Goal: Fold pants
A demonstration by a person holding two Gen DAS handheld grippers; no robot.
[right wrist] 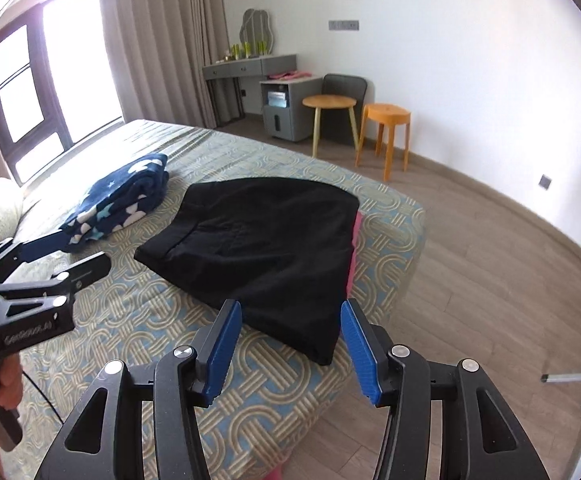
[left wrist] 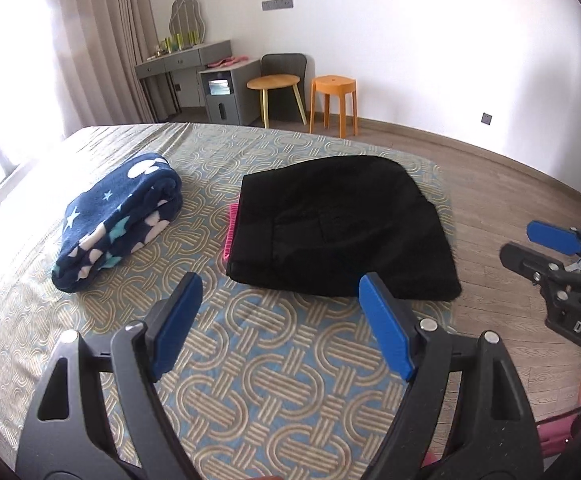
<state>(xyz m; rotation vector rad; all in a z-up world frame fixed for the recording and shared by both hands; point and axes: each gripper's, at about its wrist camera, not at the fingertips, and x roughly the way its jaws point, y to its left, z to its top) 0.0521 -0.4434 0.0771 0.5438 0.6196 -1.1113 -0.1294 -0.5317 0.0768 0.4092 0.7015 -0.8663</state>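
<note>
Black pants (left wrist: 338, 228) lie folded into a flat rectangle on the patterned bed cover (left wrist: 250, 360), with a pink cloth edge (left wrist: 231, 232) showing under their left side. They also show in the right wrist view (right wrist: 266, 252). My left gripper (left wrist: 280, 292) is open and empty, held above the cover just in front of the pants. My right gripper (right wrist: 290, 320) is open and empty, over the pants' near corner at the bed's corner. The right gripper shows at the right edge of the left wrist view (left wrist: 530, 248); the left gripper shows in the right wrist view (right wrist: 74, 248).
A folded navy blanket with stars (left wrist: 118, 220) lies left of the pants. The bed's edge drops to a wood floor (left wrist: 510, 208) on the right. A round wooden table (left wrist: 278, 84), an orange stool (left wrist: 334, 92) and a grey dresser (left wrist: 194, 68) stand by the far wall.
</note>
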